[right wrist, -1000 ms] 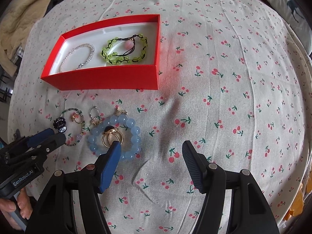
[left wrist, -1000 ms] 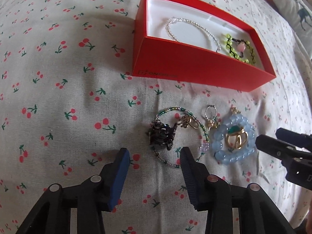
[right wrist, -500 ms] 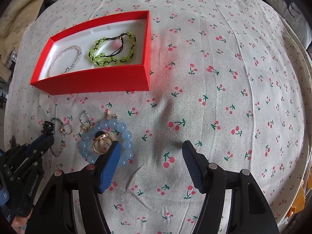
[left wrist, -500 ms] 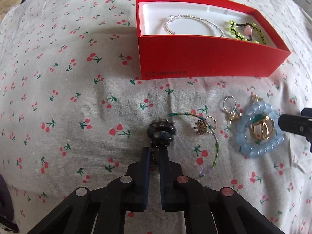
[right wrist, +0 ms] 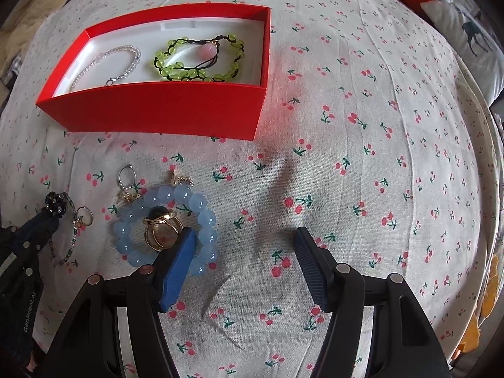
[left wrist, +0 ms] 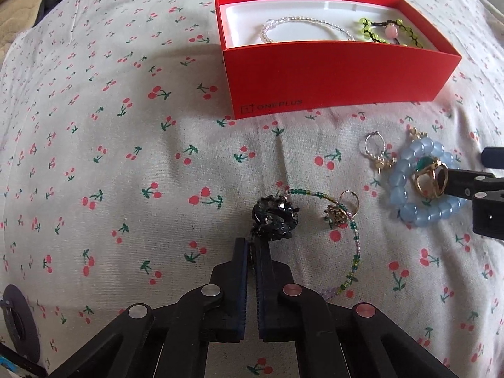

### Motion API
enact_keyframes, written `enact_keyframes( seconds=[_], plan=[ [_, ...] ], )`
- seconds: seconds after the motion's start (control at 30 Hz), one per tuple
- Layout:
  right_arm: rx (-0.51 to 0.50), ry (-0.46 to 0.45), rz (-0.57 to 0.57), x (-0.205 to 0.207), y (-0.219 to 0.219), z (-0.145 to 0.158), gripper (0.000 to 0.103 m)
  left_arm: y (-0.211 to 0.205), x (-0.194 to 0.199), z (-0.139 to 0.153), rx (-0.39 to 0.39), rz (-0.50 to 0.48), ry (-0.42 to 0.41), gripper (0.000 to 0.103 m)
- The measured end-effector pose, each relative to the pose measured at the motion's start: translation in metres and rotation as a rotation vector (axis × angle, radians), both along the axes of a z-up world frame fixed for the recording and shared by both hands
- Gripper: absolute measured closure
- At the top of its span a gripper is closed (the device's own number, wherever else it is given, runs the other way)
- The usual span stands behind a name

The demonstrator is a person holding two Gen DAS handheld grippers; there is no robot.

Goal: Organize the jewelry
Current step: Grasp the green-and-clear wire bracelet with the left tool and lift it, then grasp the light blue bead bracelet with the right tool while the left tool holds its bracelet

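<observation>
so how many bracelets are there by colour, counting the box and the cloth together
clear white bead bracelet: 1
lime green bead bracelet: 1
pale blue bead bracelet: 1
thin green seed-bead bracelet: 1
total: 4
</observation>
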State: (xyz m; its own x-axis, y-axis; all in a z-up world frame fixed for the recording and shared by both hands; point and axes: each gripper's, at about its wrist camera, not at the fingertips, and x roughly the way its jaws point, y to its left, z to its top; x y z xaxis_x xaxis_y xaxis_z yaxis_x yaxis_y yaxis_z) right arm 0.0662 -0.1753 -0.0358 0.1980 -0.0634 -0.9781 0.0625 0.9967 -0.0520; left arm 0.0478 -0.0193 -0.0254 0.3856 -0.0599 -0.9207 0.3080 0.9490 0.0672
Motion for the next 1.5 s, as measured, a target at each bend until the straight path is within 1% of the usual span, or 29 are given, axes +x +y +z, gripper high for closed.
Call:
enact_keyframes(
  seconds=[0.1,0.2,0.3,0.33,0.37,0.4,0.47,0.5,0.53,0.57,0.7,0.77,0.9,1.07,1.23,1.27,1.3,1.33,1.5],
  plan=[
    [-0.004,-0.006,0.009,-0.002,0.002,0.0,0.041,-0.001,-0.003,0.0,0.002,-0.005,-0.003,0.102],
    [0.005,-0.01,0.024,-0.009,0.0,0.001,0.048,0.001,-0.003,0.0,0.001,-0.005,-0.005,0.102],
    [0.014,-0.01,0.041,-0.012,0.002,0.002,0.059,0.003,-0.003,0.0,-0.009,-0.002,0.0,0.102],
    [0.023,-0.009,0.047,-0.012,0.003,0.003,0.064,0.004,-0.002,0.001,-0.017,0.0,0.003,0.102],
    [0.033,-0.007,0.052,-0.013,0.004,0.004,0.068,0.007,0.0,0.001,-0.027,0.002,0.009,0.102],
    [0.037,-0.007,0.054,-0.013,0.006,0.004,0.07,0.009,0.001,0.001,-0.041,0.006,0.016,0.102],
    [0.048,-0.005,0.059,-0.013,0.009,0.004,0.079,0.013,0.004,0.001,-0.073,0.019,0.033,0.102],
    [0.056,-0.004,0.059,-0.013,0.009,0.004,0.082,0.017,0.006,0.002,-0.095,0.028,0.045,0.103],
    [0.065,-0.003,0.057,-0.013,0.01,0.005,0.089,0.02,0.008,0.002,-0.115,0.036,0.055,0.103],
    [0.074,-0.002,0.053,-0.014,0.01,0.005,0.09,0.023,0.01,0.002,-0.135,0.044,0.065,0.103],
    [0.104,0.0,0.032,-0.012,0.005,0.008,0.091,0.032,0.013,0.004,-0.195,0.07,0.087,0.103],
    [0.119,-0.002,0.024,-0.013,0.003,0.011,0.091,0.034,0.013,0.007,-0.21,0.071,0.086,0.103],
    [0.138,-0.014,0.022,-0.013,0.002,0.019,0.091,0.033,0.009,0.014,-0.219,0.067,0.068,0.103],
    [0.154,-0.038,0.028,-0.017,0.005,0.032,0.091,0.032,-0.001,0.029,-0.216,0.048,0.021,0.103],
    [0.169,-0.067,0.032,-0.022,0.004,0.044,0.091,0.028,-0.006,0.042,-0.229,0.03,-0.01,0.103],
    [0.173,-0.072,0.033,-0.022,0.002,0.044,0.091,0.027,-0.007,0.044,-0.232,0.028,-0.015,0.103],
    [0.179,-0.077,0.034,-0.024,-0.011,0.046,0.091,0.026,-0.008,0.047,-0.235,0.025,-0.021,0.103],
    [0.184,-0.082,0.035,-0.025,-0.014,0.049,0.091,0.025,-0.009,0.049,-0.237,0.023,-0.028,0.103],
    [0.196,-0.103,0.041,-0.029,-0.016,0.058,0.091,0.021,-0.01,0.059,-0.253,0.01,-0.051,0.103]
  ],
)
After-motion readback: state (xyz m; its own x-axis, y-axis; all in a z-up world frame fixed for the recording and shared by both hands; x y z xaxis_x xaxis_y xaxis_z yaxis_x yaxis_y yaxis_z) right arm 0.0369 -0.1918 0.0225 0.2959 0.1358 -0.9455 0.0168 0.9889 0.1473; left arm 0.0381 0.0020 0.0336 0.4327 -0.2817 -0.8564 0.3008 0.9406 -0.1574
